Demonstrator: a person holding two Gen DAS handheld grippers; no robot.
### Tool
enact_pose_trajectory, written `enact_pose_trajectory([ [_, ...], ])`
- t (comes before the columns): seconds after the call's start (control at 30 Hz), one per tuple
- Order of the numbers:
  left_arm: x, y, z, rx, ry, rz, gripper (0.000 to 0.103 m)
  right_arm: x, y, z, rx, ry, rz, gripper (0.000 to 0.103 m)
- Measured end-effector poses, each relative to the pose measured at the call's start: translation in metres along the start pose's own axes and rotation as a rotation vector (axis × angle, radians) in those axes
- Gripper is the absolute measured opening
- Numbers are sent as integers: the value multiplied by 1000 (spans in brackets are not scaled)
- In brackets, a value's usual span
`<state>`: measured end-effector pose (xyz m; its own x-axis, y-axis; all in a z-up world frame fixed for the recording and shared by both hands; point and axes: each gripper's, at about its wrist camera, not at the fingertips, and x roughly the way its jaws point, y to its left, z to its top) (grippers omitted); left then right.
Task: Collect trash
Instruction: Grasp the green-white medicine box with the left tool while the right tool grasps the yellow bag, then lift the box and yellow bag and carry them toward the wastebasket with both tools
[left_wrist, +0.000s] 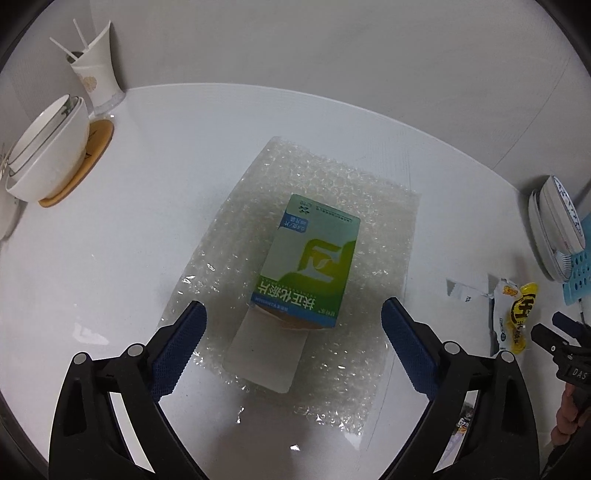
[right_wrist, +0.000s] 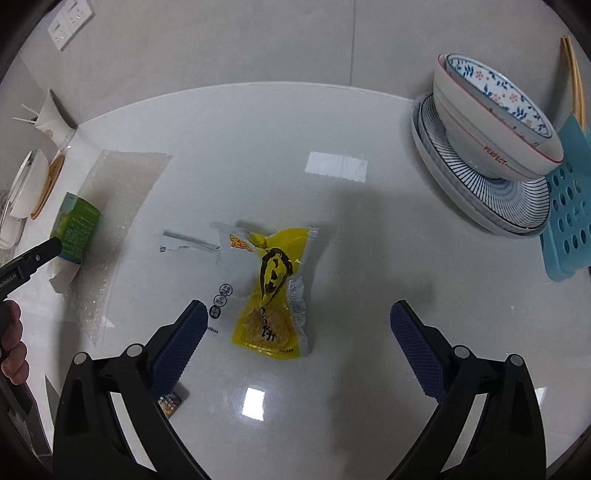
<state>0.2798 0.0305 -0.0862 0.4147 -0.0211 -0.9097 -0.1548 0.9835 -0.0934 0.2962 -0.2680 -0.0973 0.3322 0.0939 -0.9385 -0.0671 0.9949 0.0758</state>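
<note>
White glossy worktop (left_wrist: 155, 177) against a pale wall, glare patches on it. Left gripper (left_wrist: 293, 325) hangs over a green box (left_wrist: 314, 258) lying on bubble wrap (left_wrist: 325, 184) toward the left side of the worktop, jaws wide apart and empty, one each side of the box's open near end. Right gripper (right_wrist: 295, 325) sits over a yellow wrapper (right_wrist: 271, 291) near the worktop's middle, jaws likewise spread and empty. A torn clear strip (right_wrist: 188, 243) lies just beside the wrapper, toward the box.

Risks, as judged:
- Box is open at the near end with a white flap (left_wrist: 266, 354) lying out; a squeeze there may crush it or let it slip.
- Box rests on the wrap; lifting one may drag the other.
- Wrapper is thin and lies flat on a slick surface; jaws may skate over it or pinch only a corner.
- Clear strip is hard to see and easily missed, as is a small printed scrap (right_wrist: 171, 400) near the front edge, partly hidden behind the right gripper.
- Stacked bowls (right_wrist: 495, 122) on plates at the right edge and white bowls (left_wrist: 48, 147) at the left edge stand well apart from the trash, but a wide swing could reach them.

Writing: box carries Chinese characters, seen upside down, too distorted to transcribe. Wrapper has black Chinese characters and a partial date, "2026/01/07" as best read. One bowl reads "PERFECT"
</note>
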Motion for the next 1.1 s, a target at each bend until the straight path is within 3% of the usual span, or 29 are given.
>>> enact_pose_trajectory([
  [0.23, 22, -3, 11, 28, 27, 19, 85, 25, 5, 9, 26, 52, 11, 81],
  [0.47, 30, -7, 15, 39, 43, 14, 56, 40, 8, 14, 34, 84, 29, 62],
  [0.57, 29, -10, 15, 39, 42, 20, 54, 39, 11, 14, 16, 67, 27, 50],
  [0.63, 28, -12, 14, 33, 43, 22, 54, 39, 12, 15, 5, 69, 32, 36],
  [0.73, 22, -14, 11, 28, 34, 34, 53, 39, 10, 18, -4, 78, 44, 27],
  [1.1, -7, -23, -5, -45, 9, 50, 53, 29, 6, 26, -66, 67, 83, 24],
])
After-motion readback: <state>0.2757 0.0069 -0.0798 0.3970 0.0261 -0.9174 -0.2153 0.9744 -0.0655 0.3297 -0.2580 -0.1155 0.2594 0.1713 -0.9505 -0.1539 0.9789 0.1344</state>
